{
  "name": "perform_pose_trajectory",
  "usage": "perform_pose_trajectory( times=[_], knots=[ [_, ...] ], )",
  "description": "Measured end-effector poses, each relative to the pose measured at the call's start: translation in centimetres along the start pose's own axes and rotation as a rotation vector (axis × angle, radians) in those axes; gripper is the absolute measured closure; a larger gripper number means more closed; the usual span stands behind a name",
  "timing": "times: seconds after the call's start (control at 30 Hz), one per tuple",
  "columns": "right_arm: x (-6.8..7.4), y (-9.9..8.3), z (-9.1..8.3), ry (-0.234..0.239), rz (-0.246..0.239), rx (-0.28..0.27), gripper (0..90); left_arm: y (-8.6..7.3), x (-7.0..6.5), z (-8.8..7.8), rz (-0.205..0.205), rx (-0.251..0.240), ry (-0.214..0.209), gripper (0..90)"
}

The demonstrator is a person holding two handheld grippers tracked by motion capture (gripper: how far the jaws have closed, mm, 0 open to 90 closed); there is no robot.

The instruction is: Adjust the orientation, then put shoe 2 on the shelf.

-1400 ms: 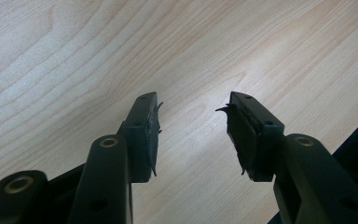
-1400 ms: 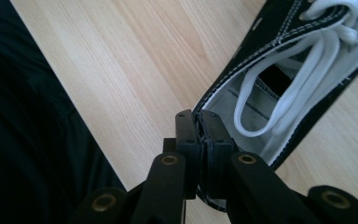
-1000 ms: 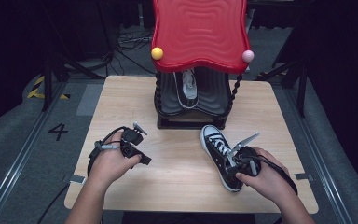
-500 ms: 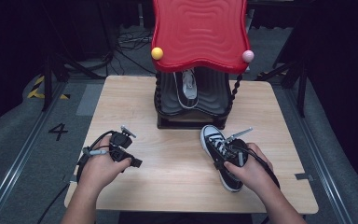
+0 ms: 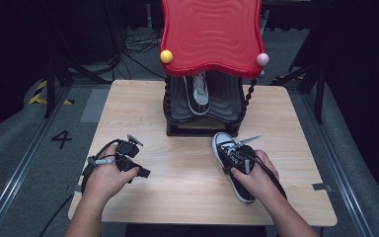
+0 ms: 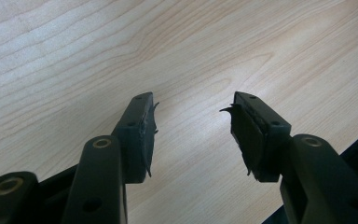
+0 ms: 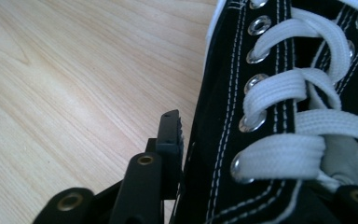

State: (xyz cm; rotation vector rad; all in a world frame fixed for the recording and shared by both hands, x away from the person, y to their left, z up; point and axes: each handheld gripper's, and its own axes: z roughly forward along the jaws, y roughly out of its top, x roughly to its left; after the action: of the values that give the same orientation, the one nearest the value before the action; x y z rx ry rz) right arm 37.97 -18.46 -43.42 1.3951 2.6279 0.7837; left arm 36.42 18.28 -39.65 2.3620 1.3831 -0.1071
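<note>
The black high-top sneaker point(image 5: 233, 165) lies on the wooden table point(image 5: 187, 197) just in front of the shoe rack point(image 5: 202, 111), its white toe cap pointing toward the rack and its heel toward the person. That heading suits a straight slide into the rack, where its mate point(image 5: 200, 89) already sits on the dark shelf under the red wavy top point(image 5: 211, 32).

The right gripper point(image 5: 239, 158) straddles the sneaker's laced upper. In the right gripper view one jaw lies against the black canvas beside the eyelets and white laces point(image 7: 284, 93), while the other is hidden behind the shoe. Its jaws have just been closing with the sneaker between them, and they appear to clamp its sides; gripping across the midfoot would keep the shoe level when lifted.

The left gripper point(image 6: 193, 133) is held well apart over bare wood, jaws spread with nothing between them. It seems to be parked there to leave the path to the rack free.
</note>
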Motion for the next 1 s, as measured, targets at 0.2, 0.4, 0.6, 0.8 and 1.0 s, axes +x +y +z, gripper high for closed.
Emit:
perform_pose_trajectory(
  times=[0.2,0.4,0.6,0.8,1.0],
  knots=[
    [0.0,0.3,0.3,-0.017,0.025,0.023,77.6,0.3,-0.1,0.3,0.003,0.007,-0.002,50.2],
    [-0.1,0.5,0.4,-0.015,0.022,0.036,79.0,0.4,-0.1,0.5,0.01,0.01,-0.006,50.2],
    [-0.2,0.2,0.2,-0.004,0.009,0.011,85.6,0.5,0.1,0.4,0.004,0.009,-0.007,50.2],
    [0.3,-0.1,-0.6,-0.024,-0.005,-0.032,87.7,0.2,0.6,0.1,-0.004,0.001,-0.01,50.3],
    [1.0,0.2,-2.0,0.016,-0.009,-0.035,88.2,-0.1,0.9,-0.3,-0.02,-0.013,-0.007,50.5]
  ],
)
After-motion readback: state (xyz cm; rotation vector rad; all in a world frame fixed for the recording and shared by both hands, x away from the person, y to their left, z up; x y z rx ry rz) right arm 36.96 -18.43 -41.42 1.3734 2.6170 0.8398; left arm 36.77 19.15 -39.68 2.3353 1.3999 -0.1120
